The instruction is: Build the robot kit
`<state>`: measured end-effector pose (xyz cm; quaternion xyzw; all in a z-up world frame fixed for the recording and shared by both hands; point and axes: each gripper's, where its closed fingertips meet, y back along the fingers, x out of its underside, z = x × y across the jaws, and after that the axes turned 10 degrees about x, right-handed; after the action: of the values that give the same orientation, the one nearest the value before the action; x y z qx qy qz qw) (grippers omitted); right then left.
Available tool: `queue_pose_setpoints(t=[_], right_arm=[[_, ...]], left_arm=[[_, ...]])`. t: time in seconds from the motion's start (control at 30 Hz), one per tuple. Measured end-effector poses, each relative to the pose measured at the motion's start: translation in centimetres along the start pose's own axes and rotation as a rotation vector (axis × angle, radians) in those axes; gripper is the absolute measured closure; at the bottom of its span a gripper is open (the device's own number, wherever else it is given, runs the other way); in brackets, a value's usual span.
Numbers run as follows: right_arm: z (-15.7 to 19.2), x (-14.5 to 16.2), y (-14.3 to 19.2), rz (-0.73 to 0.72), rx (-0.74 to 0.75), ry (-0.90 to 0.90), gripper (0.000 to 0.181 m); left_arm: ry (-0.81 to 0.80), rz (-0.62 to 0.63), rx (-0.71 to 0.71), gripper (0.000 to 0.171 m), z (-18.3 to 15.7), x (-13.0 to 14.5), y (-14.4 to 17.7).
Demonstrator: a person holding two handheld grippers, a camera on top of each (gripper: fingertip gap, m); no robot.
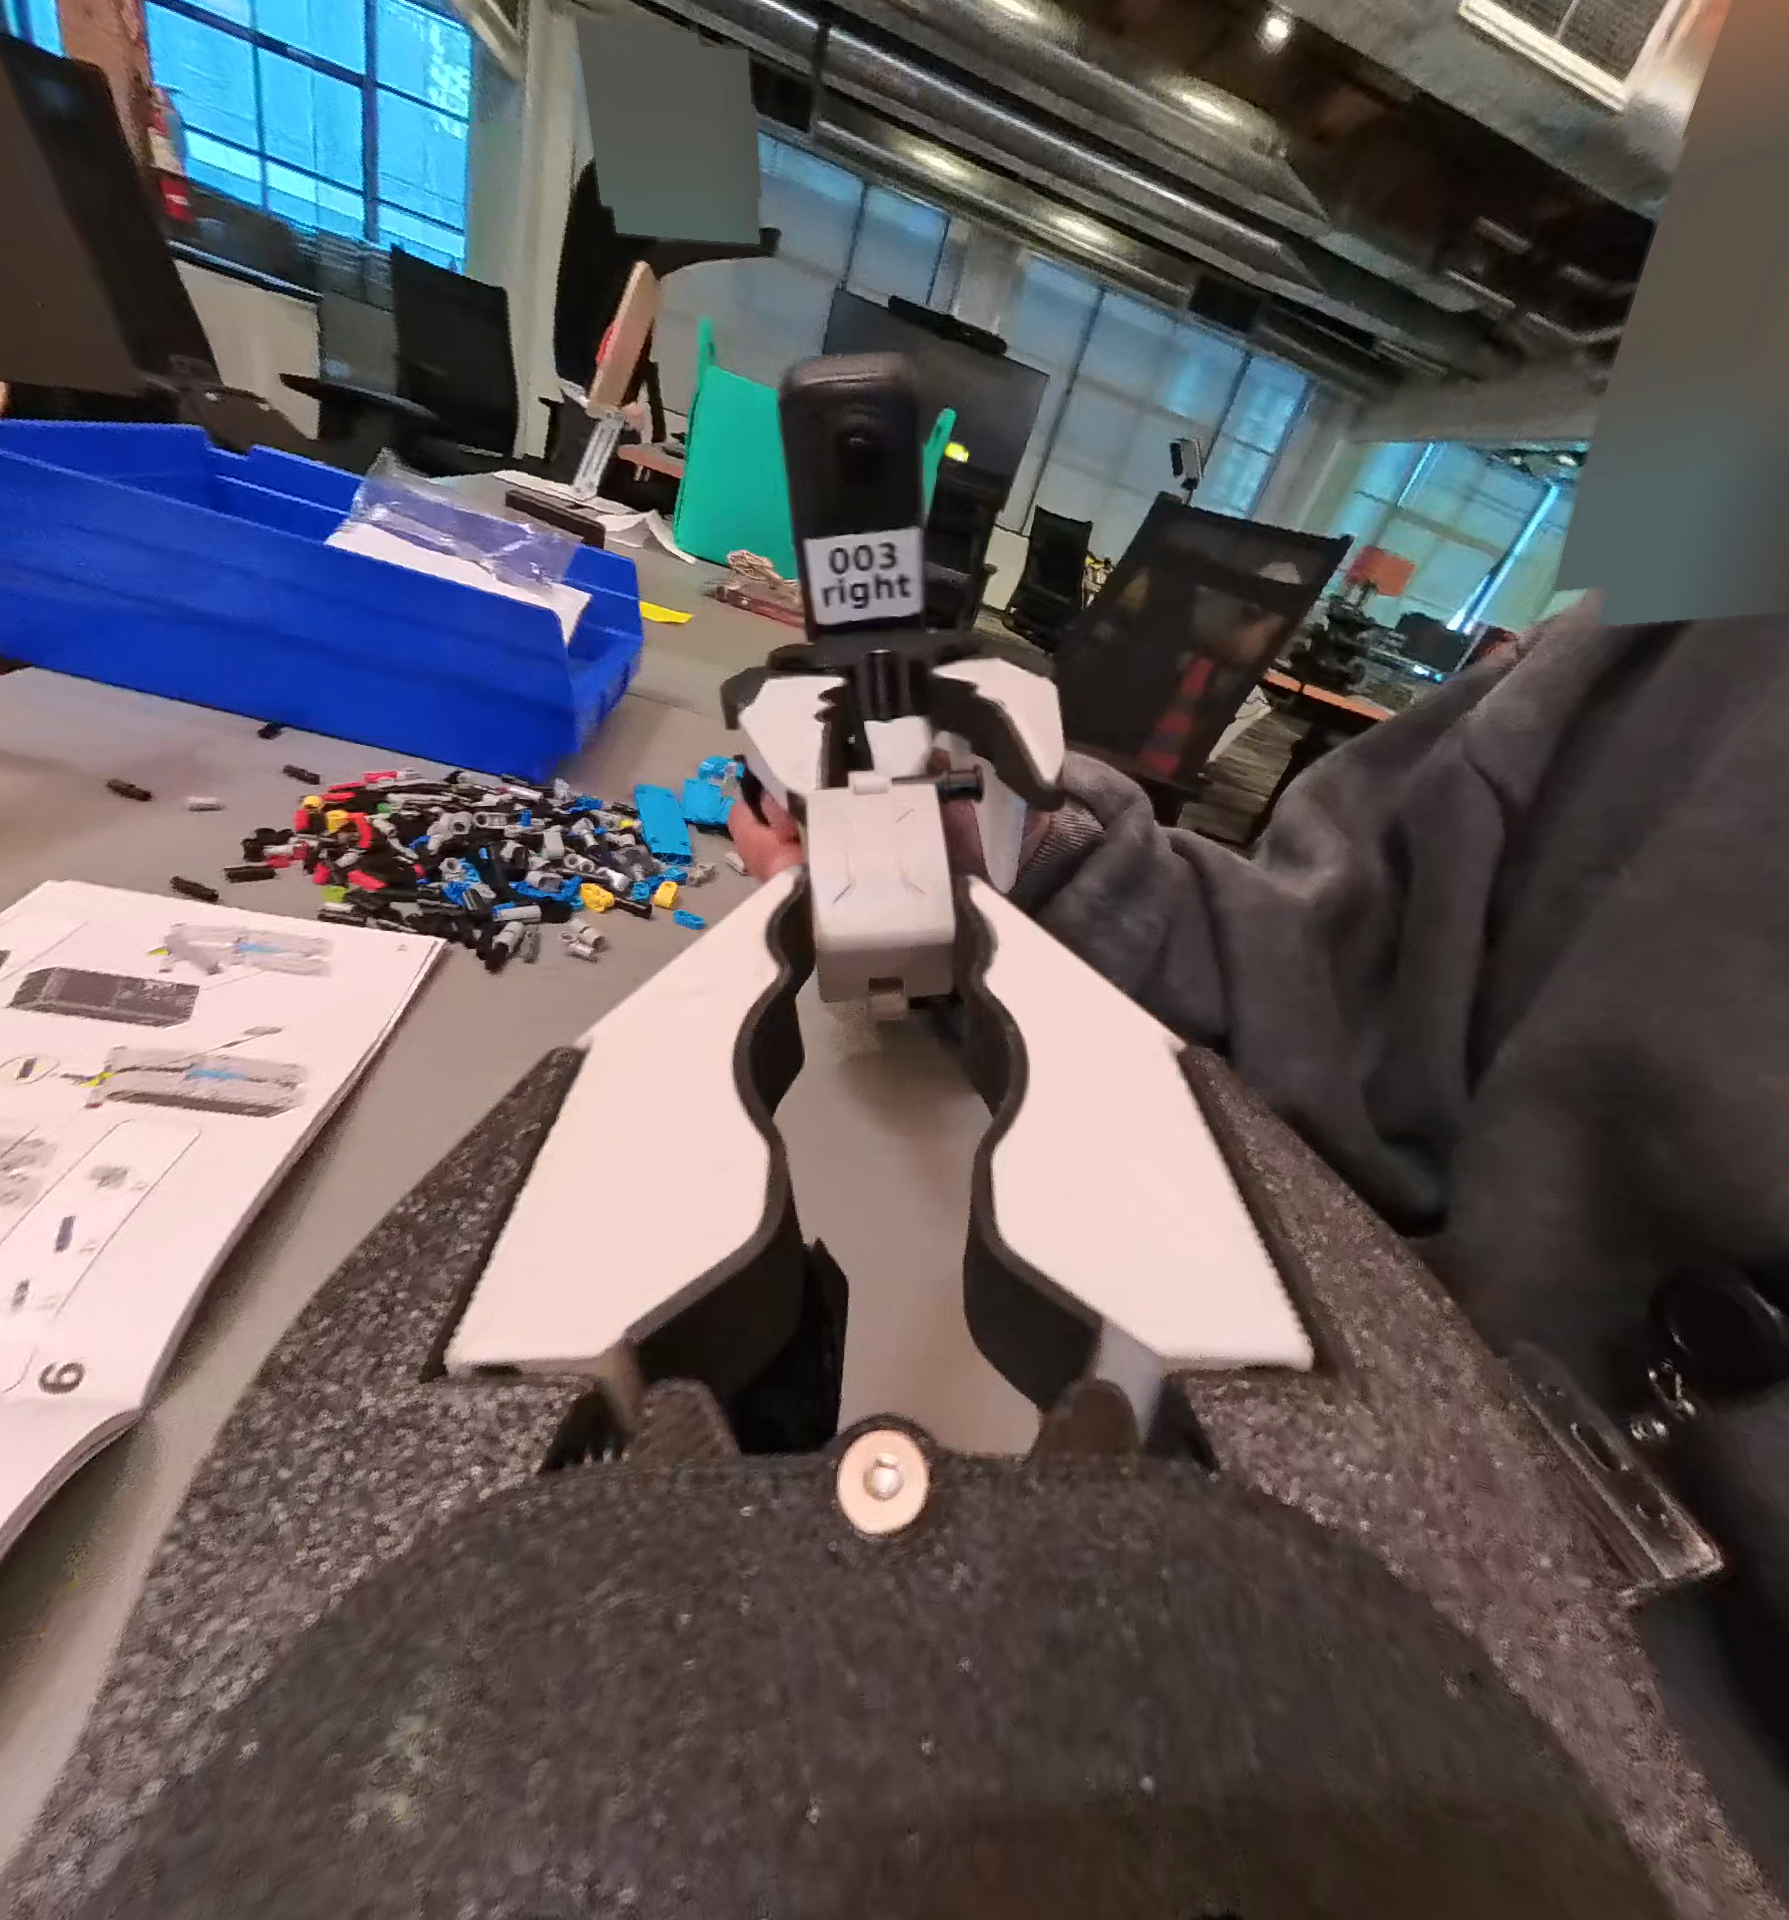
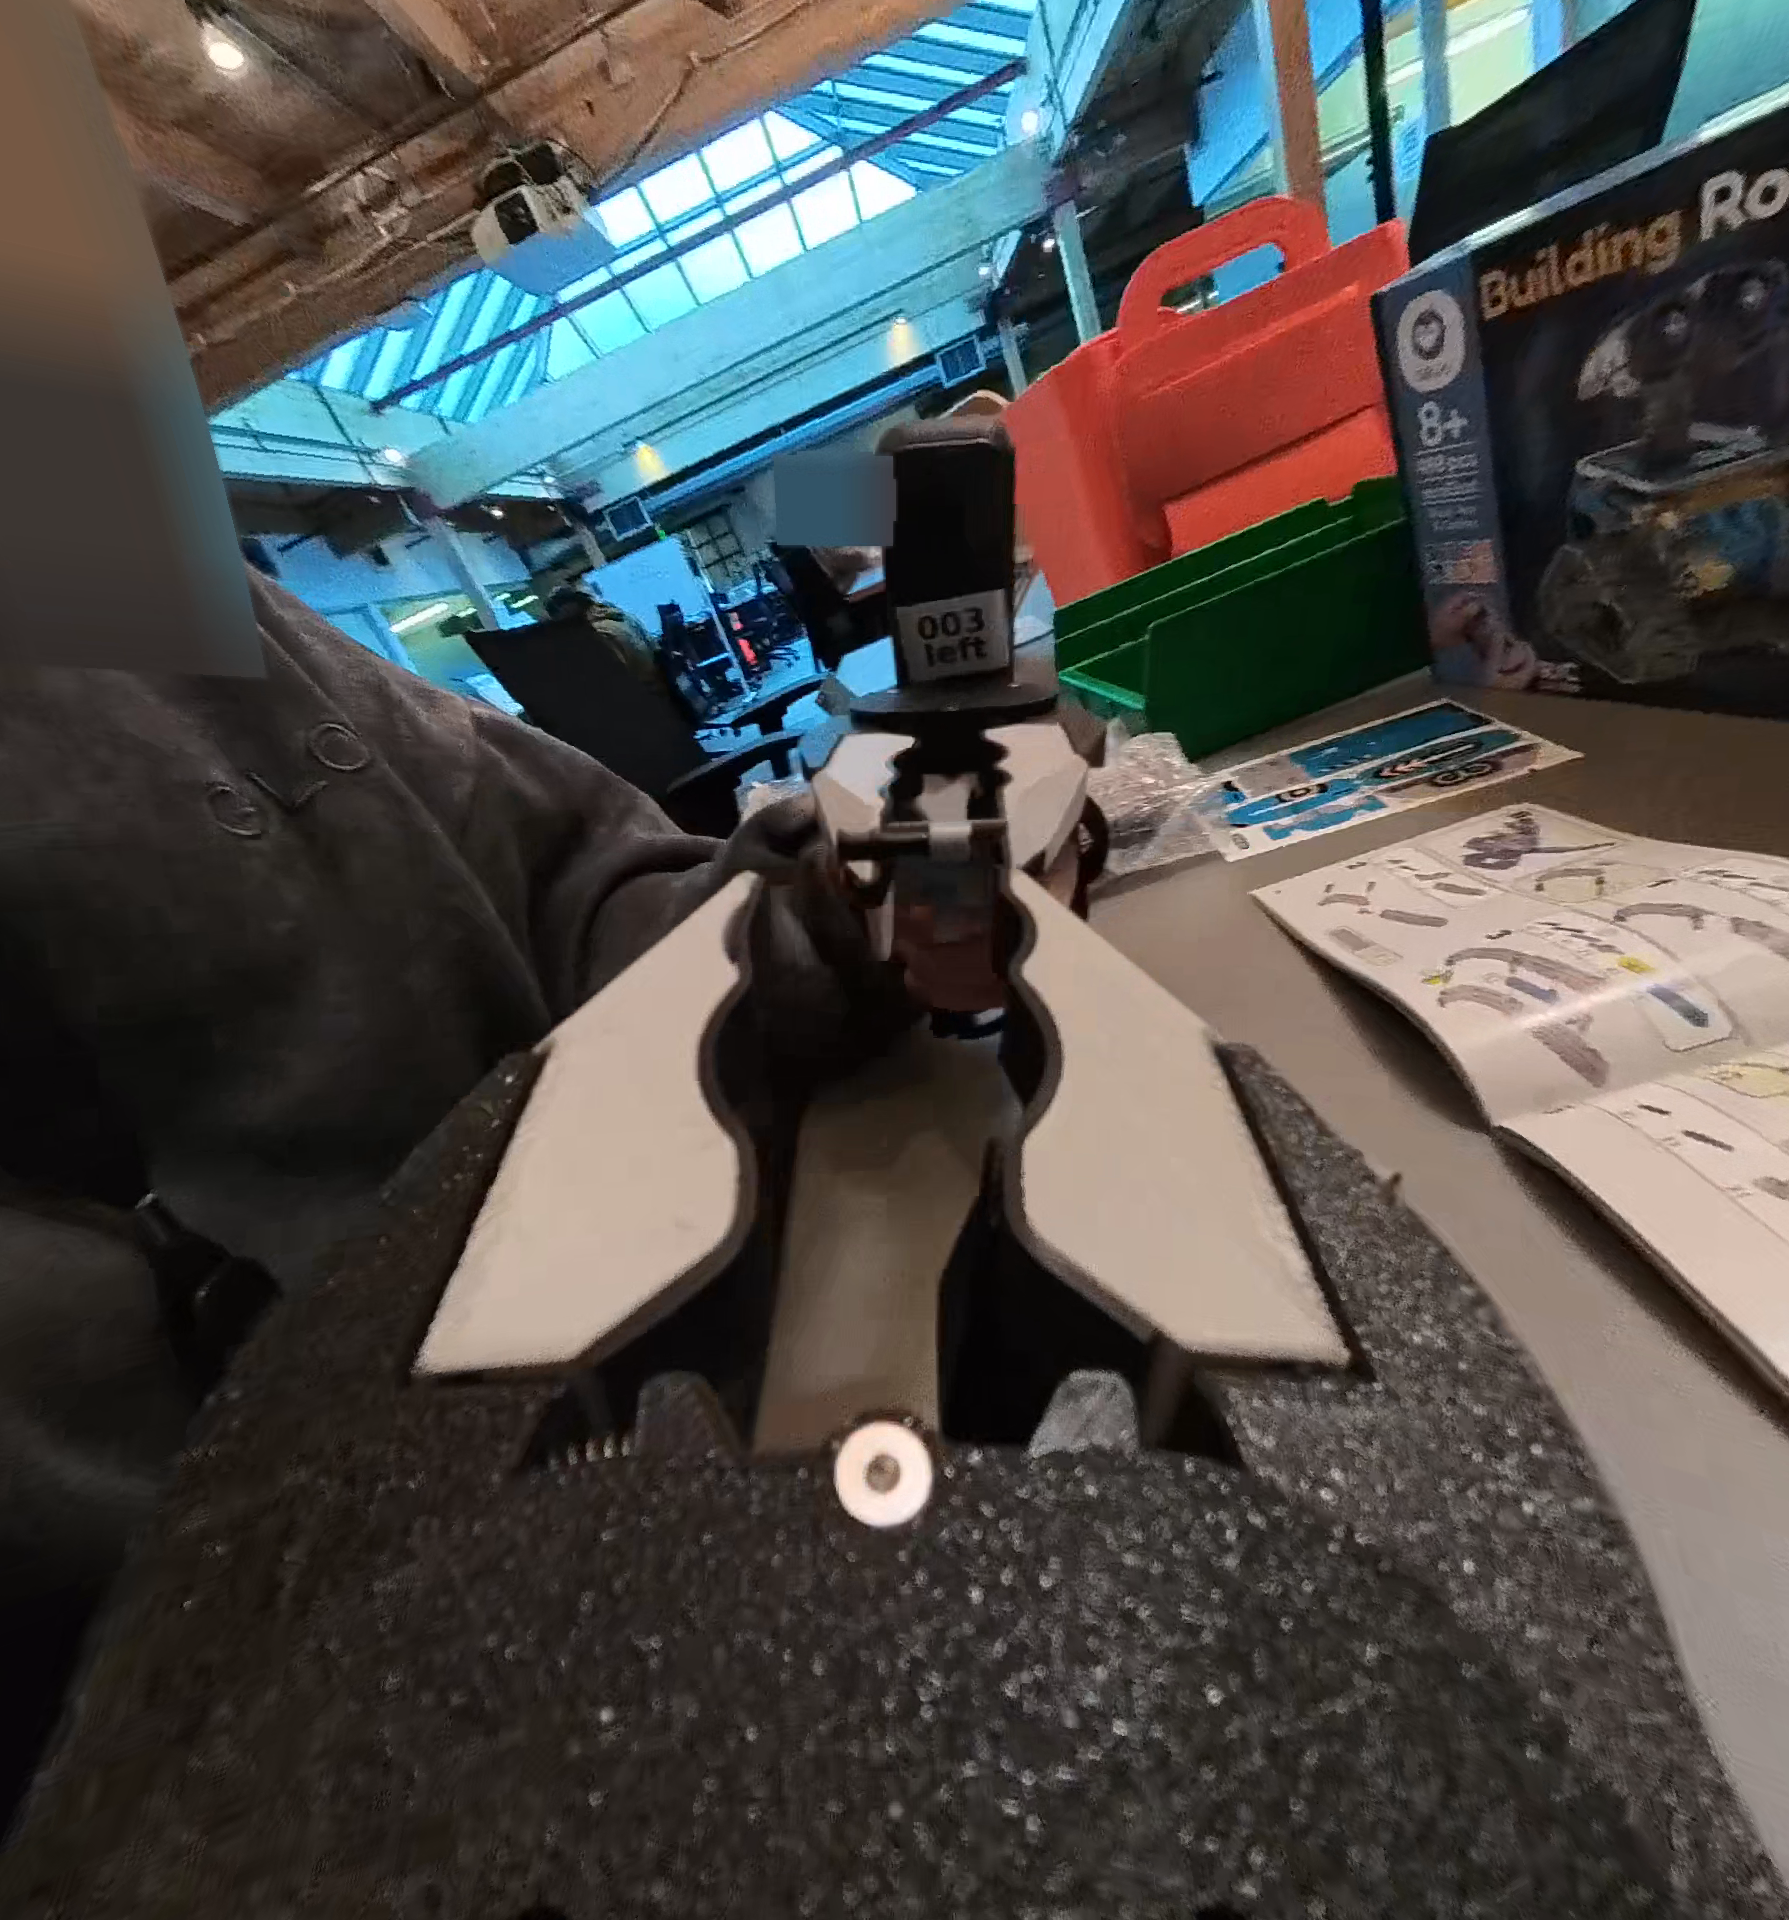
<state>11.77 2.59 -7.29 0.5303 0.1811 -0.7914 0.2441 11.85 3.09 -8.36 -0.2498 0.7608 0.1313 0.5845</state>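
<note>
My left gripper [image 1: 885, 888] is shut on a grey building-set block [image 1: 877, 894] and holds it above the grey table [image 1: 557, 1039]. A small black pin [image 1: 961, 784] with a grey hinge piece sticks out at the block's far end. My right gripper [image 1: 890, 769] faces it from the other side, its fingers spread around that far end. In the right wrist view my right gripper [image 2: 885, 883] is open, and the black and grey pin [image 2: 911, 836] lies just beyond its fingertips, in front of the left gripper [image 2: 947, 790]. The block is dark and blurred there.
A pile of small coloured pieces [image 1: 474, 862] and a blue bin [image 1: 246, 582] lie to the left. An open instruction booklet [image 1: 142, 1091] [image 2: 1596, 1039] lies on the table. A green bin [image 2: 1264, 634], orange case [image 2: 1233, 416], kit box [image 2: 1648, 468] and sticker sheet [image 2: 1389, 769] stand behind. A person's dark sleeve [image 1: 1389, 935] is close.
</note>
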Motion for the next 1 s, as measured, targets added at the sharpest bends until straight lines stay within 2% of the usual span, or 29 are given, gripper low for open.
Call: queue_pose_setpoints(t=[0.07, 0.13, 0.47, 0.63, 0.7, 0.77, 0.83, 1.0], right_arm=[[0.3, 0.0, 0.0, 0.004, -0.036, -0.038, 0.14], [0.1, 0.2, -0.1, 0.012, -0.022, -0.031, 0.148], [-0.7, 1.2, 0.2, 0.073, 0.033, 0.028, 0.157], [-1.4, 2.2, 0.2, 0.126, 0.093, 0.125, 0.157], [-1.2, 2.1, 0.2, 0.127, 0.084, 0.144, 0.158], [-0.6, 1.7, 0.4, 0.099, 0.029, 0.119, 0.159], [-0.5, 1.7, 0.7, 0.108, 0.002, 0.084, 0.159], [-0.8, 1.7, 0.5, 0.103, 0.039, 0.127, 0.159]], left_arm=[[-0.027, 0.04, 0.012, 0.146, -0.4, 0.6, -0.4], [-0.041, 0.065, 0.015, 0.146, -0.6, 1.1, -0.8], [-0.013, 0.098, -0.021, 0.146, 0.2, 1.9, -0.7], [-0.031, 0.138, -0.079, 0.146, 0.9, 2.6, -0.6], [-0.028, 0.136, -0.061, 0.146, 0.6, 2.5, -0.5], [-0.018, 0.106, 0.017, 0.146, -0.8, 2.0, -0.9], [-0.029, 0.118, 0.014, 0.146, -0.9, 2.2, -1.1], [-0.033, 0.117, 0.004, 0.146, -0.7, 2.1, -0.9]])
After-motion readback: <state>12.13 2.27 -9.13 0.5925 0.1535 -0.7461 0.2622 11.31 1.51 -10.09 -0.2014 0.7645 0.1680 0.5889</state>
